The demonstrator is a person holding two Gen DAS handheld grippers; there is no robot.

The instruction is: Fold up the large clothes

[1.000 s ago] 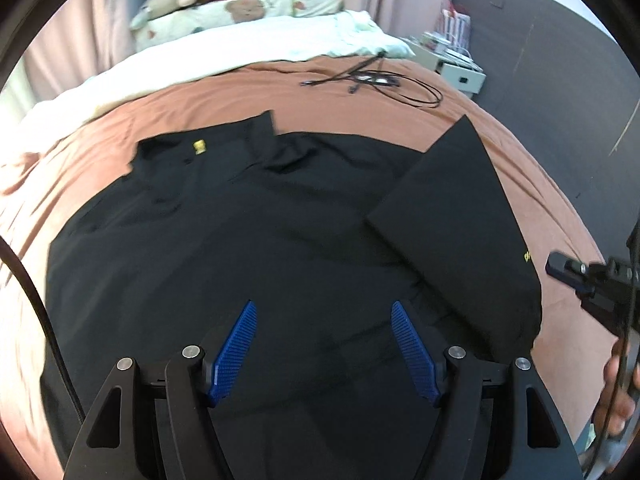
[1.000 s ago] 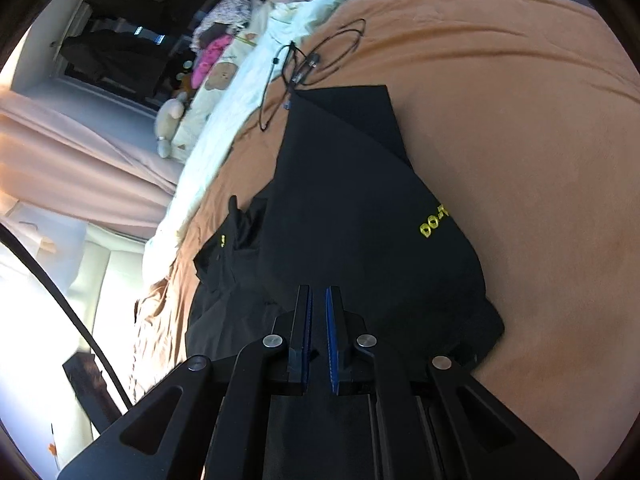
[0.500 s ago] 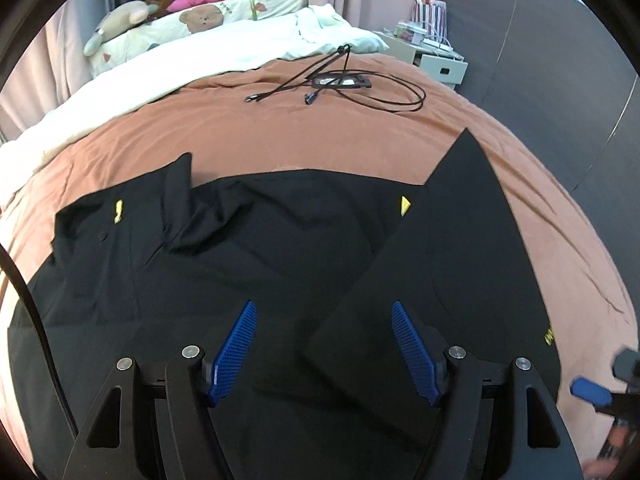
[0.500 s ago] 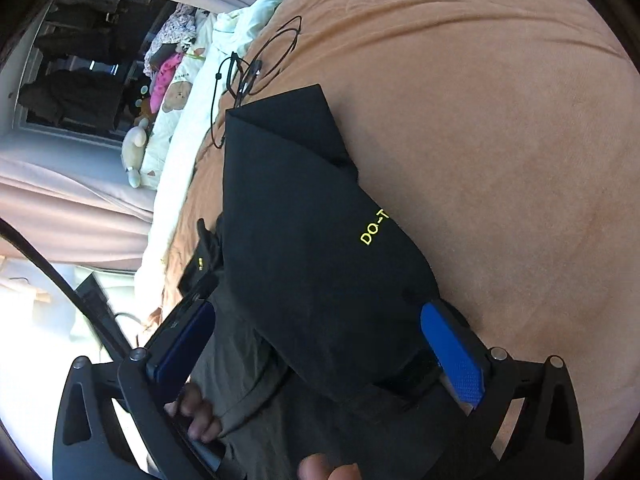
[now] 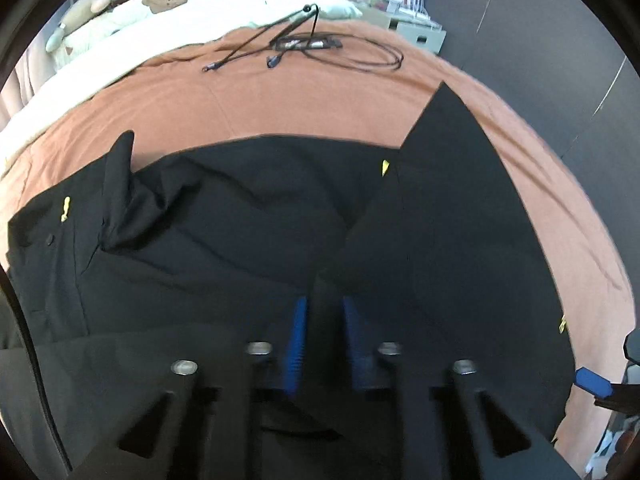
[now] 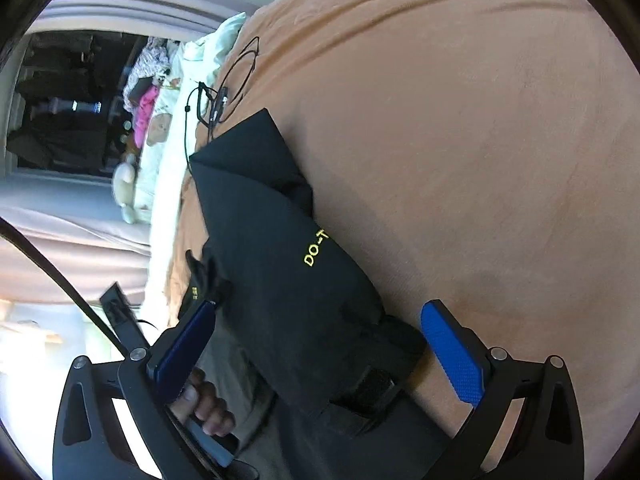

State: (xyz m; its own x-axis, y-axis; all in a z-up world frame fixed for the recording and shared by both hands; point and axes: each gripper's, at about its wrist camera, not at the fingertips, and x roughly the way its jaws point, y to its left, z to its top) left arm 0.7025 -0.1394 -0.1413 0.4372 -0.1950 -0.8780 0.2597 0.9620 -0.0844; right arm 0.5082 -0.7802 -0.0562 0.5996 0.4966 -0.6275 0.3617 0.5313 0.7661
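Note:
A large black jacket (image 5: 224, 216) with small yellow marks lies spread on the brown bed cover (image 5: 304, 96). Its right sleeve (image 5: 448, 208) is folded across the body. My left gripper (image 5: 323, 320) is shut on a fold of the black fabric at the jacket's near edge. In the right wrist view the folded sleeve (image 6: 280, 248) with yellow lettering lies between the fingers of my right gripper (image 6: 320, 344), which is open and holds nothing. The cuff (image 6: 372, 384) lies near the right gripper's base.
Black cables (image 5: 320, 48) lie on the cover beyond the jacket. White bedding (image 5: 120, 52) and plush toys (image 5: 80, 12) are at the far side. A white cabinet (image 5: 416, 32) and a dark wall (image 5: 560, 60) stand to the right. A hand (image 6: 208, 404) shows in the right wrist view.
My left gripper has closed from open onto the jacket fabric. My right gripper went from shut to open a second ago and has stayed open over the folded sleeve.

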